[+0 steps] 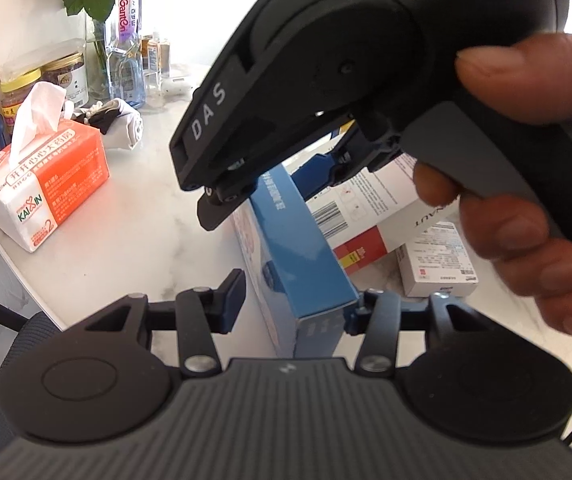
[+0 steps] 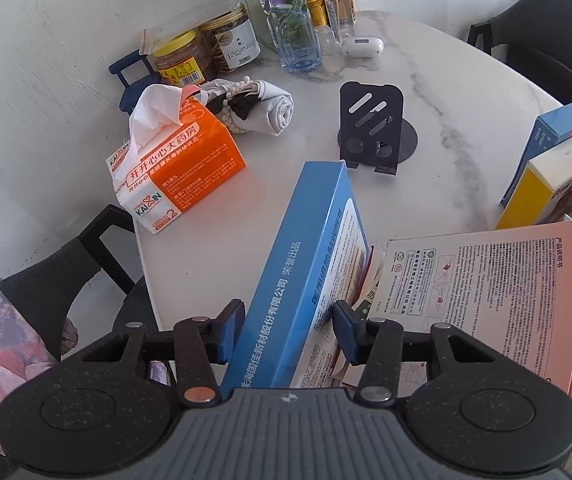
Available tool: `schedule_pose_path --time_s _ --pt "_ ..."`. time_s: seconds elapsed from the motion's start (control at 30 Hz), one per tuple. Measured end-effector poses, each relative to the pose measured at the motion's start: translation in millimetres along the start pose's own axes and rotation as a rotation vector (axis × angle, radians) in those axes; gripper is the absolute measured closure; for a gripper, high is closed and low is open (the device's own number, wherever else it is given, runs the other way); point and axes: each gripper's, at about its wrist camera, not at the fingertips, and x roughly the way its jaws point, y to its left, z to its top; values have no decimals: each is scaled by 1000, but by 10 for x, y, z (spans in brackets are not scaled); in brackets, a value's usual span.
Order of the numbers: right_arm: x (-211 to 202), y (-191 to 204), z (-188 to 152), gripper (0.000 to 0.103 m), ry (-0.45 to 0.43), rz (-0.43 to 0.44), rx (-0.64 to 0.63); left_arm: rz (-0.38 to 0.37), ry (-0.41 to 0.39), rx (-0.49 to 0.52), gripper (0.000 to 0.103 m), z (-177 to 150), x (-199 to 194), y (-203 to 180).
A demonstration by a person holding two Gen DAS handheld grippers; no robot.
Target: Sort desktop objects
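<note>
Right gripper (image 2: 288,330): I see its pads flanking the blue box (image 2: 306,276), seemingly pinching it on edge; I judge that keeps it clear of the pile
Left gripper (image 1: 298,304): spread around the same box; left pad apart
Blue box: tilted above the marble table (image 2: 446,152), beside the pink-backed box (image 2: 498,300); tissue pack (image 2: 173,172) well apart

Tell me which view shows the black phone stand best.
The right wrist view: the black phone stand is upright on the marble table, fully visible with slotted back and round base. The left wrist view shows none of it; the right gripper fills that area.
</note>
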Motion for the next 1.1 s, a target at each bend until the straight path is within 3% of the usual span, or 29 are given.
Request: schedule_pose_path --time_s 0.1,0.27,0.5,0.87,1.1 --pt "-27 6 -14 59 -6 -2 7 -6 6 7 56 -1 13 -35" --pt "-73 15 -38 73 -16 -5 19 33 -8 61 44 -16 -20 -148" --pt "-71 -153 -84 74 -43 19 57 56 -29 104 43 -47 -95 -294" --pt "-482 -216 -169 76 -155 103 146 66 -111 150 39 -7 -371 -474" --pt "-826 -259 -251 78 -252 102 180 16 -166 183 37 88 -493 -558"
